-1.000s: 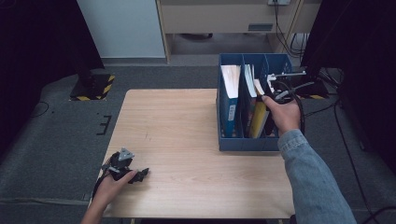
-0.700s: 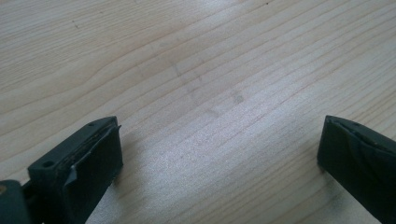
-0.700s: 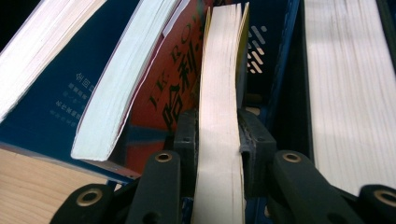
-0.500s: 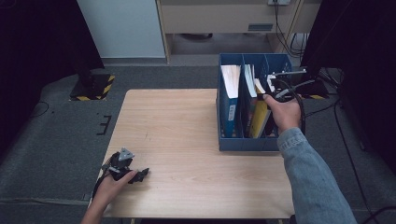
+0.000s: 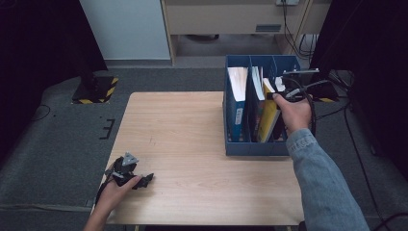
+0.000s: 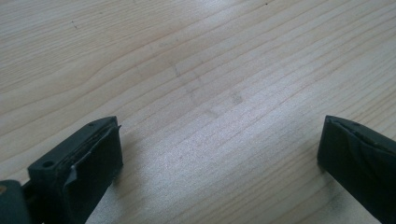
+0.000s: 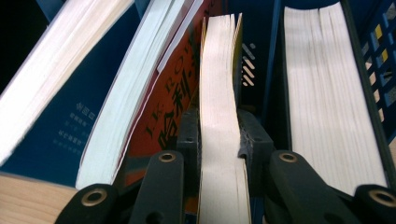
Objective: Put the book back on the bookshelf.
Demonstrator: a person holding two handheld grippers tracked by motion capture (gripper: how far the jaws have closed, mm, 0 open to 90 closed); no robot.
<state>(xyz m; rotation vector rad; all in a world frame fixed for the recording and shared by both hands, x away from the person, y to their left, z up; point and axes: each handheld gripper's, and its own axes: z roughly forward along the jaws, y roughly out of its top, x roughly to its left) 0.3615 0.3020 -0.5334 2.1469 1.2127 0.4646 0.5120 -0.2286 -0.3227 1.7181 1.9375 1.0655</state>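
Right hand-held gripper (image 7: 218,140) clamping yellow book (image 7: 219,93), lower part hidden

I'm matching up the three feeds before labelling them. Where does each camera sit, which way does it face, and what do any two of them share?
High view: above the near side, looking forward and down on the table; both forearms and hands enter from below.
Left gripper view: rides the left gripper, looking down along its open jaws at bare wood.
Right gripper view: rides the right gripper, facing into the blue file box, jaws clamped on the yellow book.
Shared: the high and right gripper views both show that book and box.
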